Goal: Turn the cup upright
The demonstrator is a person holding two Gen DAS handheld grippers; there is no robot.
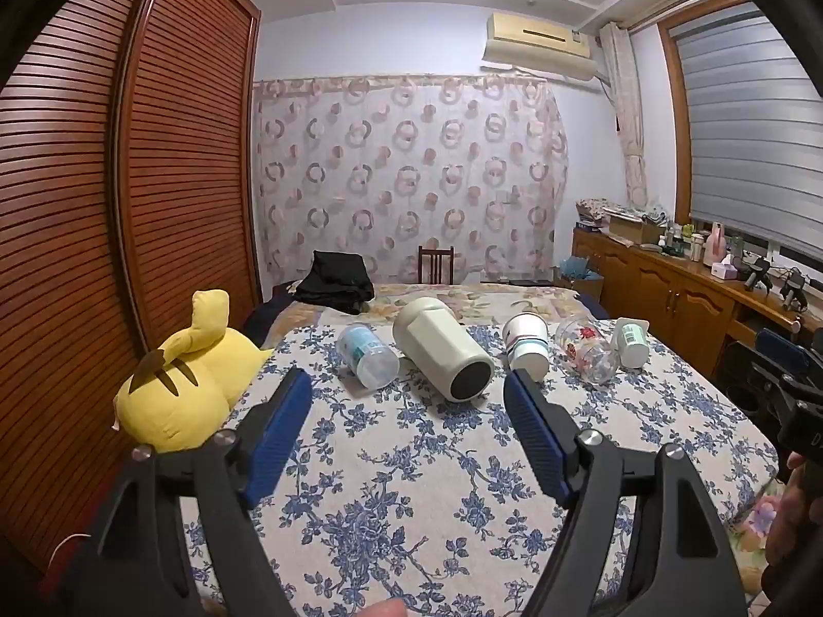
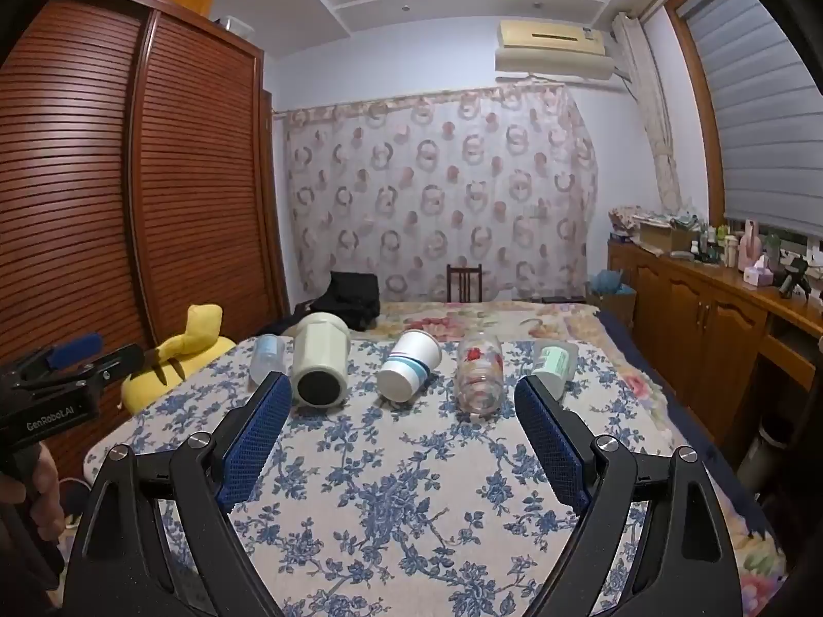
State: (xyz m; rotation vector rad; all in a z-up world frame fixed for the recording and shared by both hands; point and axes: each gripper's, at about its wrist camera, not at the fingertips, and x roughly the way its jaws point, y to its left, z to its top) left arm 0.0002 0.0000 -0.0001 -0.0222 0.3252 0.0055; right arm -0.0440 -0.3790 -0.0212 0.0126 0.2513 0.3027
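Several cups lie on their sides in a row on the blue-flowered cloth point(image 1: 411, 488): a clear blue-labelled one point(image 1: 368, 355), a large cream one point(image 1: 442, 347) point(image 2: 320, 360), a white paper cup with blue stripes point(image 1: 527, 344) point(image 2: 409, 365), a clear glass with red print point(image 1: 586, 349) point(image 2: 479, 373), and a pale green-labelled one point(image 1: 631, 342) point(image 2: 553, 362). My left gripper point(image 1: 409, 385) is open and empty, short of the cream cup. My right gripper point(image 2: 398, 391) is open and empty, short of the paper cup. The left gripper also shows in the right wrist view point(image 2: 110, 360).
A yellow plush toy point(image 1: 185, 375) lies at the cloth's left edge beside a slatted wardrobe point(image 1: 128, 180). A black bag point(image 1: 337, 283) and a chair point(image 1: 436, 263) stand behind the cups. Wooden cabinets point(image 1: 668, 293) run along the right.
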